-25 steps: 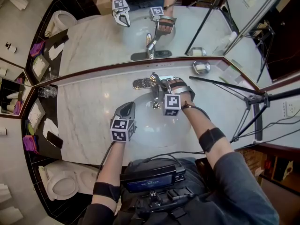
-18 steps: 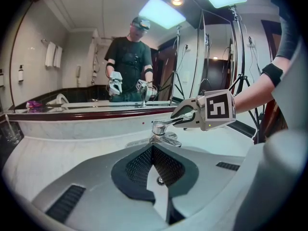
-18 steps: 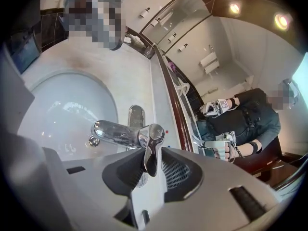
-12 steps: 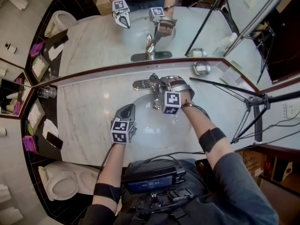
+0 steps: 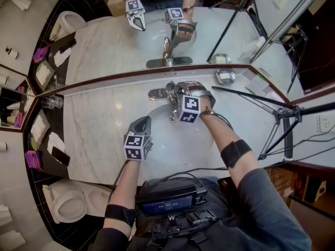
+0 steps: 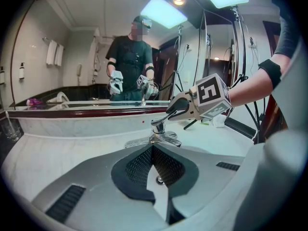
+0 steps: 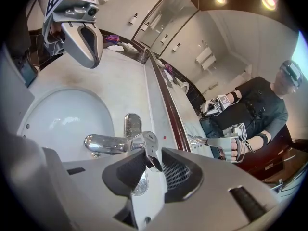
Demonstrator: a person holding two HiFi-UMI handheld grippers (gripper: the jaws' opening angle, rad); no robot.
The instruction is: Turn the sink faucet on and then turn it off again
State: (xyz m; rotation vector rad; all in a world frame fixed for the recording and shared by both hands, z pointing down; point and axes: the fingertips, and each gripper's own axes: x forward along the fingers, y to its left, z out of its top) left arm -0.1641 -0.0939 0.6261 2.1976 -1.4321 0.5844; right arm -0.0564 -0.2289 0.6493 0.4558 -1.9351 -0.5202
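The right tongs [image 7: 153,166] are squeezed on the thin faucet handle [image 7: 150,150], which tips up toward them. The left tongs [image 6: 153,150] are shut tight with nothing in them. They hang over the sink bowl [image 5: 172,146], at about 8 o'clock from its middle. The faucet [image 5: 159,93] sits at 12 o'clock on the bowl's edge, on the white counter [image 5: 99,135], just below the mirror [image 5: 104,41].

What could go wrong: the handle is shiny and slim. I think the pads could slip off it if the hand pushes too fast or twists. Then the water might stay on, or rush out and splash.

Hard to see: I cannot tell if water is coming from the spout [image 7: 103,142]. In the head view the right hand [image 5: 201,99] covers most of the handle
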